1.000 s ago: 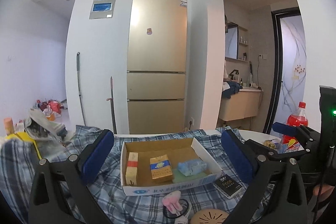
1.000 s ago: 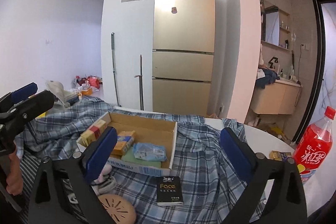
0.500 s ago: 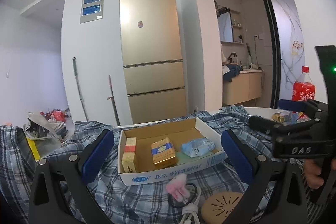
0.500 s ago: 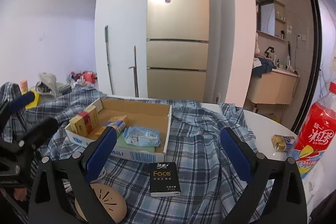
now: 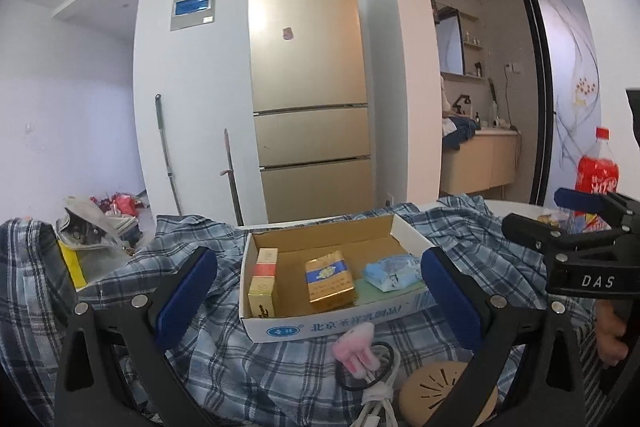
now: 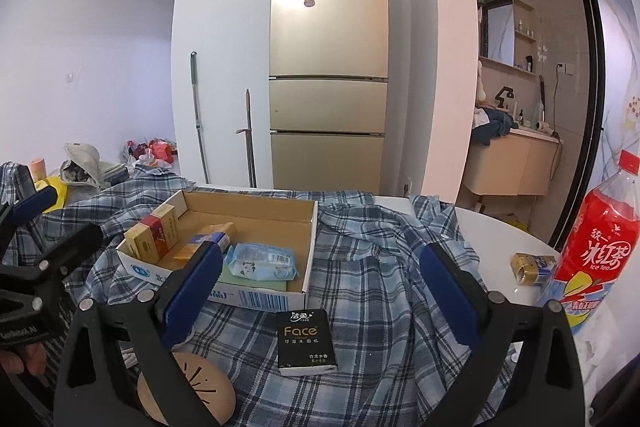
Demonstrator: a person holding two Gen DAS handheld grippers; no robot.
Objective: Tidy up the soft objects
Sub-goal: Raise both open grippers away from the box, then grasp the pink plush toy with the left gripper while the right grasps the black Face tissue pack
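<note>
From the left wrist we look along the left tool (image 5: 318,291), its blue pads spread wide with nothing between them, over the cardboard box (image 5: 320,323) on the plaid cloth (image 5: 224,359). The box's long side runs left to right, blue Chinese print on its white front wall. Inside, a light-blue wipes pack (image 5: 390,271) lies flat at the right end, tilted slightly; a gold carton (image 5: 330,279) sits mid-box, long axis pointing away from us, and a red-and-gold carton (image 5: 264,283) stands on edge at the left. A pink plush toy (image 5: 356,351) lies on the cloth just before the box, over a black cable loop. At right, the other tool shows "DAS".

Over to the right wrist: the right tool (image 6: 320,291) gapes equally wide, empty. A black tissue pack (image 6: 306,341) reading "Face" lies upright to us, just before the box. On the white worktop (image 6: 492,231), a red bottle (image 6: 596,251) reads "Ice Tea"; the small gold pack's (image 6: 534,268) print is too blurred to read, we think.
</note>
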